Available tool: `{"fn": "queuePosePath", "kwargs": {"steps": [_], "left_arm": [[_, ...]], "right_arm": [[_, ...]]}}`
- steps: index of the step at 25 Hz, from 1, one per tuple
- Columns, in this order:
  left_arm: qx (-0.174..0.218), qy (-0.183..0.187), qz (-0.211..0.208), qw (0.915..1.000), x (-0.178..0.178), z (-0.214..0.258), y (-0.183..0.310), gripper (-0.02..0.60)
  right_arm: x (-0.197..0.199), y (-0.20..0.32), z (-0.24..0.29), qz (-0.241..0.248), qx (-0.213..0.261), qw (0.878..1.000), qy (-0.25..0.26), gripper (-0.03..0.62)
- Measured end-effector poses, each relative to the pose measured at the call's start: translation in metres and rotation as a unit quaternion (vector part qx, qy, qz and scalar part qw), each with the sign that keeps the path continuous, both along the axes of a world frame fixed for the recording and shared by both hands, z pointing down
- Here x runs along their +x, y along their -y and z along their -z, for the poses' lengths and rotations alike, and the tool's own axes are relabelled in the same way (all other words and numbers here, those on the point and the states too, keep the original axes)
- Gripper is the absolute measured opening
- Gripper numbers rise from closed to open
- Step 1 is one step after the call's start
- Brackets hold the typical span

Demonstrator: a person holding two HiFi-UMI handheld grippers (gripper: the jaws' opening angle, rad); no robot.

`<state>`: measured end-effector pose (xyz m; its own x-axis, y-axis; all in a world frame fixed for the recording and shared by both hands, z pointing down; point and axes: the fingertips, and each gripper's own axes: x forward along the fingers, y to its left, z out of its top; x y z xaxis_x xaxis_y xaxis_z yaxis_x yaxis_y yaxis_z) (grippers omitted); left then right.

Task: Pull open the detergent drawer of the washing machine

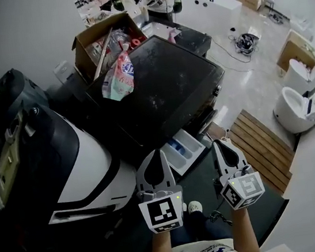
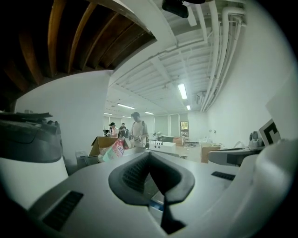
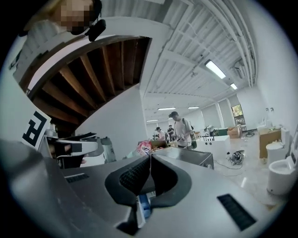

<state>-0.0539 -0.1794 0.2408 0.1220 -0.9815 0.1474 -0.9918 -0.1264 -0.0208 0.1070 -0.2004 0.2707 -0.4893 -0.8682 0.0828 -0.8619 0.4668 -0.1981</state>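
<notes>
Your left gripper [image 1: 154, 155] and your right gripper [image 1: 220, 144] hang side by side in front of the washing machine [image 1: 163, 86]. Each has its jaws pressed together at the tips with nothing held between them. Neither gripper touches the machine.

The detergent drawer [image 1: 183, 150] stands pulled out from the machine's front face, below the near edge of the dark top. It lies between your two grippers and just beyond their tips. Its white tray is open to view, with a blue compartment inside.

A pink-and-white bag [image 1: 118, 75] leans at the far left corner of the machine's top, against an open cardboard box [image 1: 90, 41] behind it. To your right, a slatted wooden mat [image 1: 262, 148] lies on the floor, with a white toilet [image 1: 303, 106] beyond it.
</notes>
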Motion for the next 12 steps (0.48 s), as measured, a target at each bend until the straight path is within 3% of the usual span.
{"fn": "queuePosePath", "kwargs": {"steps": [12], "left_arm": [[0.050,-0.003,0.019,0.9985,-0.008,0.057,-0.009,0.014]], "right_arm": [[-0.013,0.002,0.061,0.002,0.044,0.999,-0.022,0.014]]}}
